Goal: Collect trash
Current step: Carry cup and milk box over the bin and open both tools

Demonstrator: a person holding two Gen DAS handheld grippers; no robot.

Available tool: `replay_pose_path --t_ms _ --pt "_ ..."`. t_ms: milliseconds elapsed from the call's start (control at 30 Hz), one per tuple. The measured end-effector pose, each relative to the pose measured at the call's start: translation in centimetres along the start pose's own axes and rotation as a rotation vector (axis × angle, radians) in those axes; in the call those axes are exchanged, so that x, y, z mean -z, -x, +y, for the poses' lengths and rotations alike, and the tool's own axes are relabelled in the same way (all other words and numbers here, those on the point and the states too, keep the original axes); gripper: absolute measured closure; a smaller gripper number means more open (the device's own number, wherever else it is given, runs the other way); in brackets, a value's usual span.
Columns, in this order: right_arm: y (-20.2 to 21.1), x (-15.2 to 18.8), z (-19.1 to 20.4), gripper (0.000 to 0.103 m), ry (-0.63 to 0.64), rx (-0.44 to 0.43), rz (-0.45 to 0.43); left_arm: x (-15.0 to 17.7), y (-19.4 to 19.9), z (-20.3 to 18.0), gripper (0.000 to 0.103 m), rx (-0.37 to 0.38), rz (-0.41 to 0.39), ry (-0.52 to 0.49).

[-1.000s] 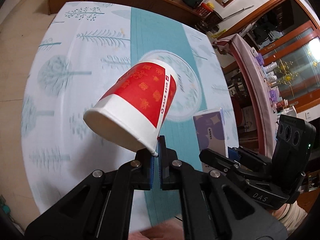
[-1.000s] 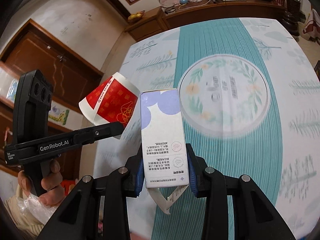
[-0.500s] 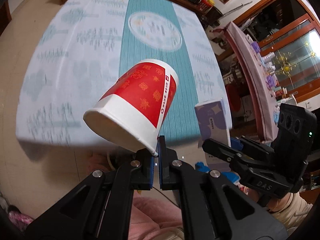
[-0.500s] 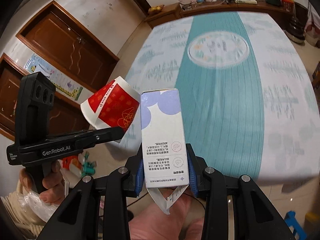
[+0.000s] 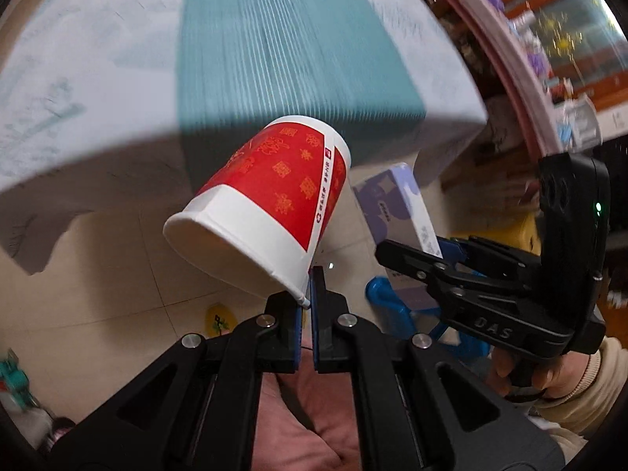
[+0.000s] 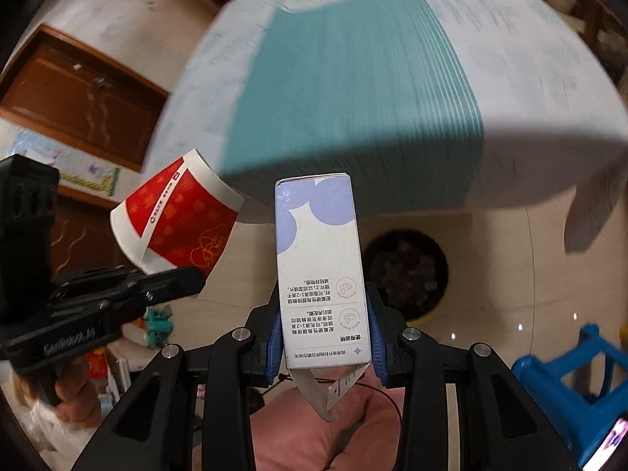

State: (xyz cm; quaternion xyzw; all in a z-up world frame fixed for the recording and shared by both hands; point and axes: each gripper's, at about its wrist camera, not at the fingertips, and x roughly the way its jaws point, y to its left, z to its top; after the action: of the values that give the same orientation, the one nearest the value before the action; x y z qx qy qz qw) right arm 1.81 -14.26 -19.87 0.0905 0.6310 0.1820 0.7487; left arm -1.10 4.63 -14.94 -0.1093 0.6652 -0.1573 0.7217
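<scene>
Cup (image 5: pixel 271 200) (red and white paper) is pinched by its rim in the left tool (image 5: pixel 305 306), tilted, mouth toward near-left, held in the air over the floor (image 5: pixel 117 274). Box (image 6: pixel 320 271) (white and purple carton, bottom flap hanging loose) stands upright, clamped between the right tool's (image 6: pixel 325 337) blue pads (image 6: pixel 376 337). Tabletop (image 6: pixel 353 78) lies farther off, blurred. Dark round bin (image 6: pixel 404 271) sits on the floor just right of the box.
</scene>
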Motion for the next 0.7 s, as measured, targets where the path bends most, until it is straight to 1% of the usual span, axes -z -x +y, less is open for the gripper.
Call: replay_pose_path --t_ms 133,233,400,467,567,633,700 --pt "-5.3 2.5 -3.2 0.067 -0.082 0.040 0.024 0.8 -5.8 0.6 0.102 -0.006 0.046 -0.047" --pt "-8.8 4.1 -5.4 0.067 -0.124 0.067 0.029 1.3 -10.4 1.6 0.102 -0.009 0.073 -0.059" --pt "-15.1 6.1 -9.6 0.067 -0.181 0.091 0.041 1.8 -16.4 3.2 0.102 -0.026 0.078 -0.057" --pt "-17.3 6.6 -10.8 0.067 -0.188 0.094 0.041 1.9 -18.9 4.2 0.102 -0.044 0.071 -0.053" --pt "-20.3 7.1 -12.6 0.067 -0.200 0.091 0.039 1.5 -21.9 5.4 0.102 -0.061 0.062 -0.012" --pt "-22.0 6.8 -13.3 0.067 -0.201 0.094 0.040 1.4 -23.7 6.8 0.102 -0.045 0.057 0.046" --pt "-23.5 6.5 -13.8 0.067 -0.202 0.100 0.039 0.7 -25.3 7.2 0.100 -0.032 0.060 0.082"
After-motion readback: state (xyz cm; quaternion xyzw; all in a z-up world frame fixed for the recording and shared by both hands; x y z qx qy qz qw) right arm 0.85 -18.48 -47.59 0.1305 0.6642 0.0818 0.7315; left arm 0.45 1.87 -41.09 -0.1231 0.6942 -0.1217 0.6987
